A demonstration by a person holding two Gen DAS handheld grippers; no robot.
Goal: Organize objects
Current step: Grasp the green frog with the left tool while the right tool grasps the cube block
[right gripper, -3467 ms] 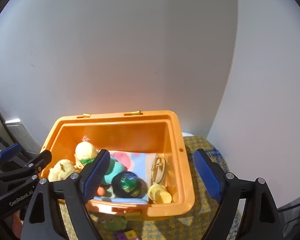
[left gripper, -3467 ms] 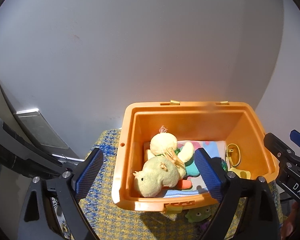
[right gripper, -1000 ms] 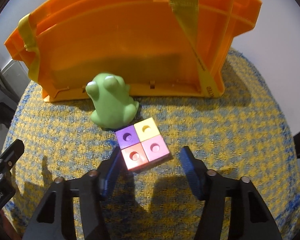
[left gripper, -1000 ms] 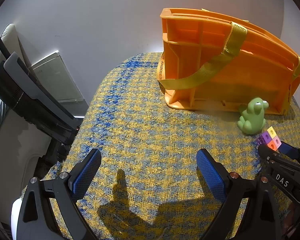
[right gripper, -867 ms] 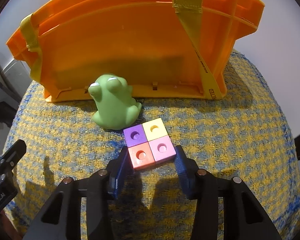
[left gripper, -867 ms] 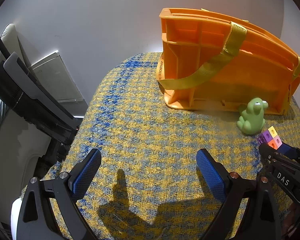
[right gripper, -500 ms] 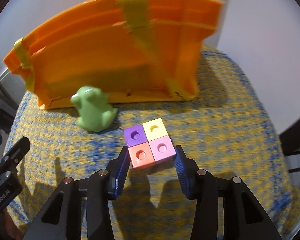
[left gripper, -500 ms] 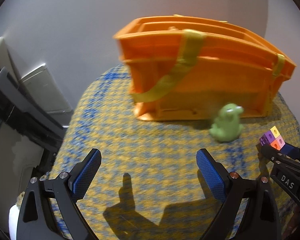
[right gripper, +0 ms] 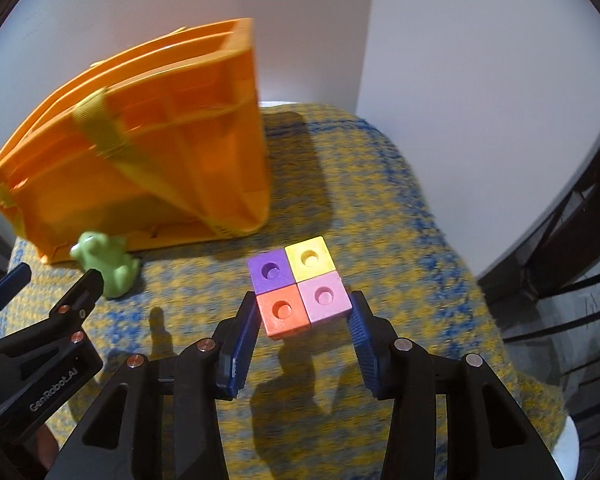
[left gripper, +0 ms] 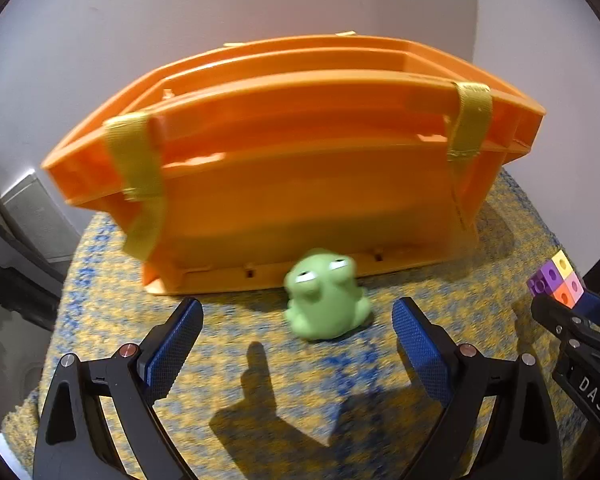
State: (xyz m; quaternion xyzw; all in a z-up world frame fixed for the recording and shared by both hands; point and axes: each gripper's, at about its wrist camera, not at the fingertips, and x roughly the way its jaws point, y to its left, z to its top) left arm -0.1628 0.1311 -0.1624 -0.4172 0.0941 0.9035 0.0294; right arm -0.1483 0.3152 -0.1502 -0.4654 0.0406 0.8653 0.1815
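Observation:
My right gripper (right gripper: 303,312) is shut on a four-colour cube block (right gripper: 298,282) of purple, yellow, orange and pink cubes, held a little above the yellow-and-blue woven cloth (right gripper: 400,216). The same cube block (left gripper: 556,282) shows at the right edge of the left wrist view. A green frog toy (left gripper: 326,296) sits on the cloth against the front wall of the orange bin (left gripper: 300,168). My left gripper (left gripper: 296,332) is open, its blue pads either side of the frog, a little nearer than it. The bin's inside is hidden.
The bin has two yellow straps (left gripper: 140,176) over its front wall. White walls (right gripper: 460,60) meet in a corner behind the round table. A dark chair frame (right gripper: 560,240) stands to the right, and grey furniture (left gripper: 24,216) to the left.
The right gripper closed on the cube block and lifted it to the right, away from the frog. The left gripper swung right, so the frog now lies between its open pads.

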